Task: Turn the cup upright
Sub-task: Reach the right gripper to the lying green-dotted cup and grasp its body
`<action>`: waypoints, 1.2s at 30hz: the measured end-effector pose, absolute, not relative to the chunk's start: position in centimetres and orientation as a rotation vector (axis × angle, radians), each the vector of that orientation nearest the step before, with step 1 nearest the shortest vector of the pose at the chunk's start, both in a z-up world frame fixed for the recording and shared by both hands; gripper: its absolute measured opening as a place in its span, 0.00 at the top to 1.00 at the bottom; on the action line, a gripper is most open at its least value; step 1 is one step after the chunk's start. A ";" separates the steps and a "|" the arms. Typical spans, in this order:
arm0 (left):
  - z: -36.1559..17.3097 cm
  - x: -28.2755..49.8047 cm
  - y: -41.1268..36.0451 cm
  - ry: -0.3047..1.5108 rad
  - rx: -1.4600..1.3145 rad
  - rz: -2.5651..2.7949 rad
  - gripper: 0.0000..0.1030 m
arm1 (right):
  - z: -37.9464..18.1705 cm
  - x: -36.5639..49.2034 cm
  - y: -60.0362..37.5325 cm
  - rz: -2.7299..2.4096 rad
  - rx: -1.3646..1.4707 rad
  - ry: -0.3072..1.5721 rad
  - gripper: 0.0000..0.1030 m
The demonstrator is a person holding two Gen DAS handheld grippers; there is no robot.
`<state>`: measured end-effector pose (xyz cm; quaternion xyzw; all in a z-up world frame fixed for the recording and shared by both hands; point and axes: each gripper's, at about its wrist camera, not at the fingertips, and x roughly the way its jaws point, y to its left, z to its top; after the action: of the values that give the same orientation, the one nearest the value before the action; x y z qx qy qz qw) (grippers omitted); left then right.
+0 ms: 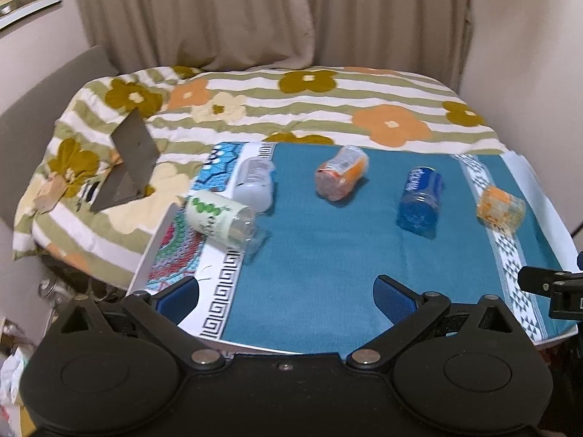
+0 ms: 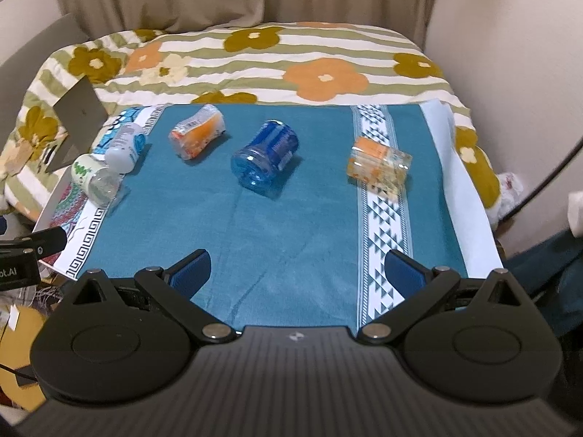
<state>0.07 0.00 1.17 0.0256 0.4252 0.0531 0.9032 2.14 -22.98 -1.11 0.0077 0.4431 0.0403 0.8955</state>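
Observation:
Several cups lie on their sides on a teal cloth (image 1: 328, 255) (image 2: 291, 218). From left: a green-patterned clear cup (image 1: 218, 220) (image 2: 93, 178), a white frosted cup (image 1: 255, 184) (image 2: 125, 147), an orange cup (image 1: 340, 176) (image 2: 198, 134), a blue cup (image 1: 421, 196) (image 2: 266, 156), and an orange-patterned clear cup (image 1: 501, 205) (image 2: 379, 165). My left gripper (image 1: 286, 298) is open and empty, near the cloth's front edge, well short of the cups. My right gripper (image 2: 297, 271) is open and empty, also short of the cups.
The cloth covers a board resting on a flowered striped blanket (image 1: 328, 102) (image 2: 291, 58). A grey folded stand (image 1: 127, 160) (image 2: 74, 123) sits at the left on the blanket. Curtains hang behind. The right gripper's body (image 1: 554, 287) shows at the left view's right edge.

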 end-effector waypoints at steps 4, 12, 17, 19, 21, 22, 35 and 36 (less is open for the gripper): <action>1.4 0.2 1.3 0.886 0.033 0.190 0.00 | -0.6 3.6 -22.2 0.212 -0.015 0.905 0.00; -0.3 1.6 6.3 0.927 -0.048 0.310 0.00 | -0.8 8.3 -16.7 0.473 -0.152 0.858 0.00; -2.1 2.8 9.4 0.960 -0.084 0.347 0.00 | -2.0 11.7 -12.0 0.573 -0.191 0.878 0.00; -2.8 3.3 10.4 0.973 -0.088 0.350 0.00 | -2.4 12.9 -9.8 0.607 -0.218 0.876 0.00; -3.4 3.9 11.1 0.980 -0.085 0.343 0.00 | -3.0 13.8 -7.8 0.643 -0.244 0.872 0.00; -3.8 4.2 11.4 0.983 -0.080 0.338 0.00 | -3.5 14.5 -6.6 0.666 -0.253 0.873 0.00; -8.8 8.9 14.5 1.053 -0.013 0.233 0.00 | -9.7 21.3 3.9 0.837 -0.318 1.016 0.00; -9.1 9.1 14.7 1.057 -0.014 0.227 0.00 | -10.2 21.7 4.6 0.846 -0.319 1.031 0.00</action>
<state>9.13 14.68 -9.10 -0.0065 0.5030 0.1081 0.8575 21.68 4.57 -10.16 -0.1473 0.4760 0.3905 0.7742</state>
